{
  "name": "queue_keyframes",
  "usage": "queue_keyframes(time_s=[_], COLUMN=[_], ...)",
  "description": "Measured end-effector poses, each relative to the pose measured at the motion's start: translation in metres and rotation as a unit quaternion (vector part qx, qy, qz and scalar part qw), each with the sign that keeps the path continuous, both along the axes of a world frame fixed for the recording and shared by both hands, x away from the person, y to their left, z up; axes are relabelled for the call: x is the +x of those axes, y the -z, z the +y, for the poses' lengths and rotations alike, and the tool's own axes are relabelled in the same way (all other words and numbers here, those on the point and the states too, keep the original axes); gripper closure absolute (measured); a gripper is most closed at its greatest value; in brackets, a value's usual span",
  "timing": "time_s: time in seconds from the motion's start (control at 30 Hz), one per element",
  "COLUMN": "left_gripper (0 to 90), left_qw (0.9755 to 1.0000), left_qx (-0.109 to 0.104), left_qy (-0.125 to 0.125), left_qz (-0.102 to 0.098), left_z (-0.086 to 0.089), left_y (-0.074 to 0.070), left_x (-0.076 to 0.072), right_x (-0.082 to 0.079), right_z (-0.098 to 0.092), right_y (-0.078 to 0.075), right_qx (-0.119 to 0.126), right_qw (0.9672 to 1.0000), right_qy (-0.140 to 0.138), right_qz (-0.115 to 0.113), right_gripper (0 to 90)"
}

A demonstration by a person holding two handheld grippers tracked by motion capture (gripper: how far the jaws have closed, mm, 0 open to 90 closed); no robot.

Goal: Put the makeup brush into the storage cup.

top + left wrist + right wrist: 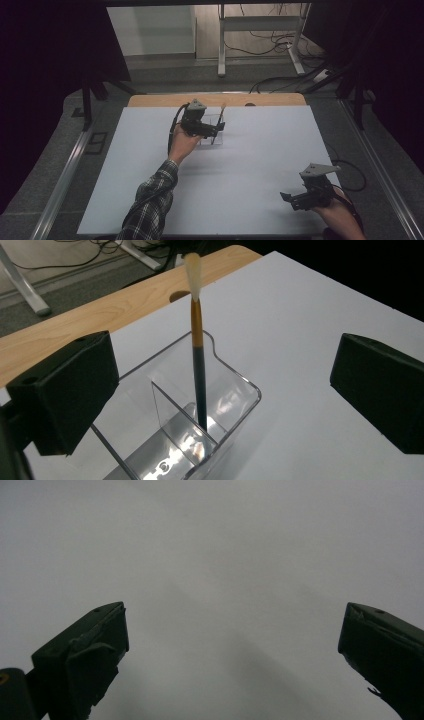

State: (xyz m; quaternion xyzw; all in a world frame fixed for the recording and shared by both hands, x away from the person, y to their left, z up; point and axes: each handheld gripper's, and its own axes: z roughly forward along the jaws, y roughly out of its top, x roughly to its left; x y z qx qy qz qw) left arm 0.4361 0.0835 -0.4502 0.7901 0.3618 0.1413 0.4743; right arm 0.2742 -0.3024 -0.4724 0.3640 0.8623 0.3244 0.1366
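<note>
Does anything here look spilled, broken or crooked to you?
Nothing stands out. The paintbrush stands bristles up in one compartment of the clear plastic holder, leaning slightly, as brushes do. No spill or damage shows on the white table. Both the left gripper and the right gripper are open.

Open white board all round; only the clear organiser with its upright brush stands in the way.

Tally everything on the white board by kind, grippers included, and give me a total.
Paintbrush, standing bristles-up in the organizer: 1
Clear divided organizer: 1
Grippers, both open: 2 (left gripper at the organizer, right gripper near the board's front right corner)
Total: 4
</note>
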Motion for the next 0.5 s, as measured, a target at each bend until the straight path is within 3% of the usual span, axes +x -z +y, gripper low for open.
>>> queue_keyframes(time_s=[0.23,0.5], left_gripper=[0.0,0.0], left_qw=[0.9999,0.9999], left_qx=[0.009,0.001], left_qy=[0.009,0.014], left_qz=[0.003,0.009], left_z=[0.003,0.008], left_y=[-0.001,-0.002], left_x=[-0.005,-0.012], right_x=[0.000,0.000], right_z=[0.000,0.000], right_y=[0.000,0.000], right_qx=[0.000,-0.001], right_qw=[1.0000,1.0000], right_qy=[0.000,0.000], right_qz=[0.000,0.000], right_gripper=[0.0,0.0])
